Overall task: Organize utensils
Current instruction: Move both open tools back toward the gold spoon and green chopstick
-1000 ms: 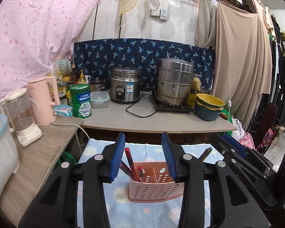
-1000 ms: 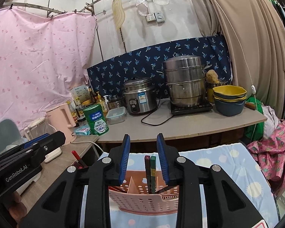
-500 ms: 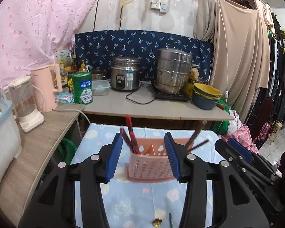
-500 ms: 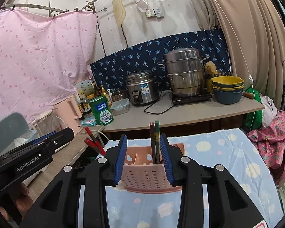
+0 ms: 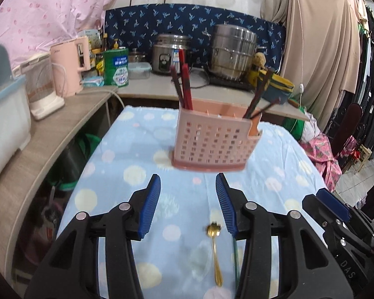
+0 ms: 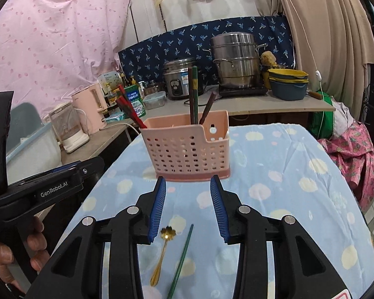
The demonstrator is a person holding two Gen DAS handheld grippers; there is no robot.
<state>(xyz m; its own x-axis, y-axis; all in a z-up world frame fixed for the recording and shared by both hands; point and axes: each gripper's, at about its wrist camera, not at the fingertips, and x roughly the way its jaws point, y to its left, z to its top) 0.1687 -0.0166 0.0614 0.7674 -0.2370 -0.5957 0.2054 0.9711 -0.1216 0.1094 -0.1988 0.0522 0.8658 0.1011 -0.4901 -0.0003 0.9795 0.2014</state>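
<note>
A pink perforated utensil holder [image 5: 212,139] [image 6: 189,149] stands upright on the blue dotted tablecloth [image 5: 137,164] [image 6: 286,174], with red and dark chopsticks [image 5: 182,79] [image 6: 193,92] sticking out of it. Nearer the camera a gold spoon [image 5: 215,246] [image 6: 162,251] and a green chopstick [image 6: 182,259] lie flat on the cloth. My left gripper [image 5: 188,182] hovers open short of the holder, nothing between its blue pads. My right gripper [image 6: 188,182] is also open and empty, above the spoon and green chopstick. A hand [image 6: 2,256] holds the left gripper's handle.
Behind the table a counter [image 5: 162,84] carries a rice cooker [image 5: 167,52], a steel steamer pot [image 5: 233,49], stacked bowls [image 6: 288,82], a green tin [image 5: 116,67] and a pink kettle [image 5: 69,67]. A side shelf [image 5: 37,149] runs along the left. Clothes hang at the right.
Both grippers have drawn back from the holder and sunk toward the cloth, tilting downward. The holder now stands beyond their tips, and the gold spoon and green chopstick have come into view.
</note>
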